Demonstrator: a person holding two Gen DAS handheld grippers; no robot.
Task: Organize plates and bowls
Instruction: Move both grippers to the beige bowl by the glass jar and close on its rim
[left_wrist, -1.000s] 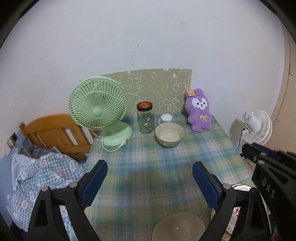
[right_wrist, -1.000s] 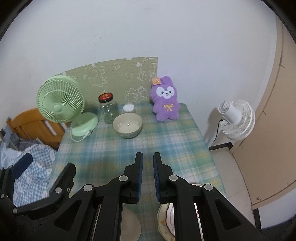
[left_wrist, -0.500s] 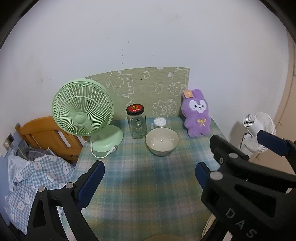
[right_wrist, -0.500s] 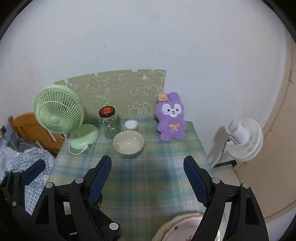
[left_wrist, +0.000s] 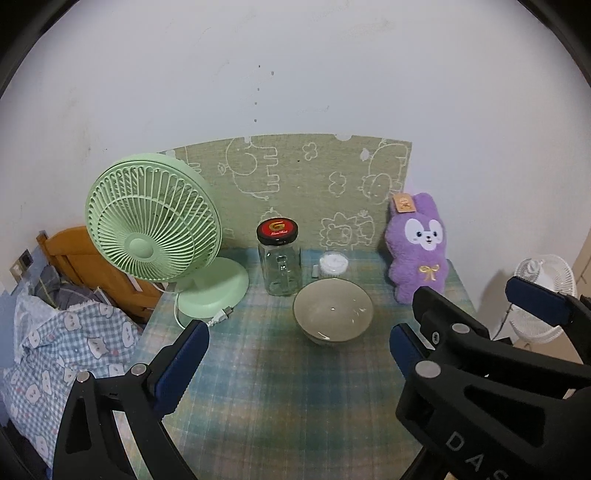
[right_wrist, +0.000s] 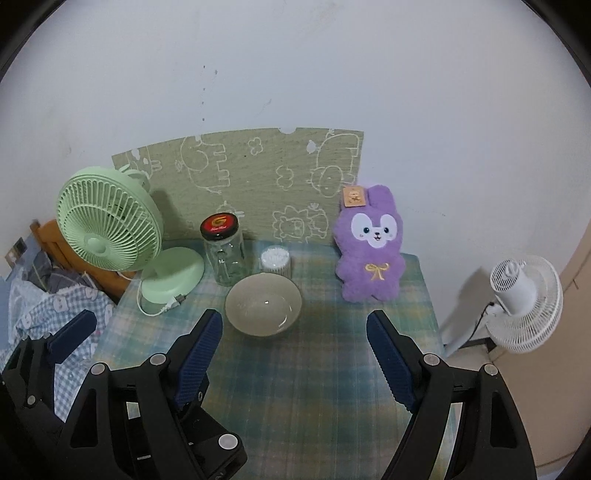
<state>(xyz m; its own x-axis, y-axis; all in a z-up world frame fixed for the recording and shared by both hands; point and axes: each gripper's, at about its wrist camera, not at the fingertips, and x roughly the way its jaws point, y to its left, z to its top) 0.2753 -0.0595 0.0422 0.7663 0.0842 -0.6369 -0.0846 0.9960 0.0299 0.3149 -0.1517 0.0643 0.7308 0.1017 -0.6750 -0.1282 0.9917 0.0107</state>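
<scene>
Both grippers, left (left_wrist: 297, 345) and right (right_wrist: 294, 338), gape empty; right was shut a second ago; bowl (right_wrist: 263, 304) nearer, plates gone from view.

Bowl (right_wrist: 263, 304) before jar (right_wrist: 224, 254)

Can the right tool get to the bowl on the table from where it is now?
Probably yes. The right tool is open and empty, and only bare tablecloth lies between it and the bowl. The jar stands behind the bowl, out of the way.
</scene>
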